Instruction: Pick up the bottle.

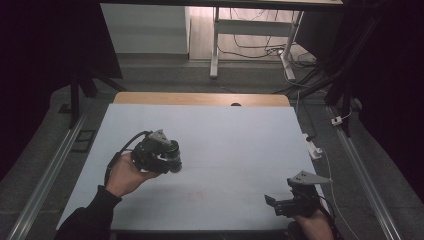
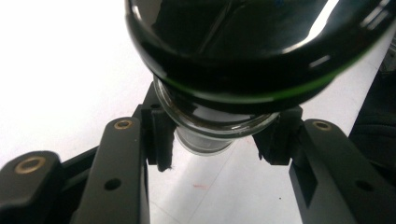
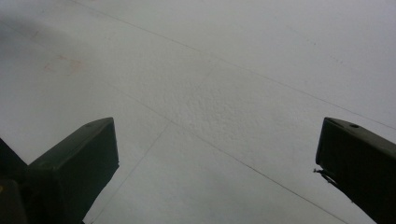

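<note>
Left gripper (image 1: 172, 159): fingers (image 2: 161, 140) clenched on clear glass jar w/ dark, green-rimmed round base (image 2: 219, 126), lifted above white counter (image 1: 225, 135), left of centre. Right gripper (image 1: 272, 202): fingers (image 3: 74, 163) spread wide, nothing btw them, over counter's near right edge

Looked over all three shots for anything readable and got nothing: no words, brands, numbers or signs. The dark glass jar (image 2: 233, 70) clamped in the left gripper (image 2: 215, 140) had no label facing the camera, just glare on the glass. The white table (image 1: 225, 135) was blank apart from faint lines and a small reddish smudge (image 2: 201, 186), which wasn't writing. The right gripper (image 3: 215, 163) carried no markings either.
</note>
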A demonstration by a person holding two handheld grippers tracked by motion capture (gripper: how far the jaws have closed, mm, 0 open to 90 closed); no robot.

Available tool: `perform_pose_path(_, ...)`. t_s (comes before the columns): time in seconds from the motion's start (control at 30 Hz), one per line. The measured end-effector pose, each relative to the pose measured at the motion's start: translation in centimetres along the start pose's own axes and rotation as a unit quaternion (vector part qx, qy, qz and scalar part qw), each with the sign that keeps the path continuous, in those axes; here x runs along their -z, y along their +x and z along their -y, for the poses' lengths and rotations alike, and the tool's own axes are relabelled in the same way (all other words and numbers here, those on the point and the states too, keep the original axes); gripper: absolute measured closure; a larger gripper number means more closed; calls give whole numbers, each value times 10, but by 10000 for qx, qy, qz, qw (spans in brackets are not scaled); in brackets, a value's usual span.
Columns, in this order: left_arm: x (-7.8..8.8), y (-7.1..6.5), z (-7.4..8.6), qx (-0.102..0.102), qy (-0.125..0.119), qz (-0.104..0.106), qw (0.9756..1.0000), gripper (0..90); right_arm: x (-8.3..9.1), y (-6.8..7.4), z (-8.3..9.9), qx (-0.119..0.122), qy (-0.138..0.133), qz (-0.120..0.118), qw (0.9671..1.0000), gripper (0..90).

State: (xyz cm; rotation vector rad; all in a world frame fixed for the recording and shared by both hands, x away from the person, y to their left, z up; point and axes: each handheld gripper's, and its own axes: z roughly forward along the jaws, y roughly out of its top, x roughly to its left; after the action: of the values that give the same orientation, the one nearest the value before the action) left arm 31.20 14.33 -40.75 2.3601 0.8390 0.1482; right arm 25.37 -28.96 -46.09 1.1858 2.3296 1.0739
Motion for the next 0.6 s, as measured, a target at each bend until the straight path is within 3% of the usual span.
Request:
perform_pose_path(0.33, -12, -5, -17, -144, 35, 264, 9995, 534, 0, 0, 0, 4, -6, 1, 10000, 0)
perform_pose_path(0.6, -15, -13, -21, -237, 96, 320, 9992, 534, 0, 0, 0, 20, -2, -4, 10000, 0)
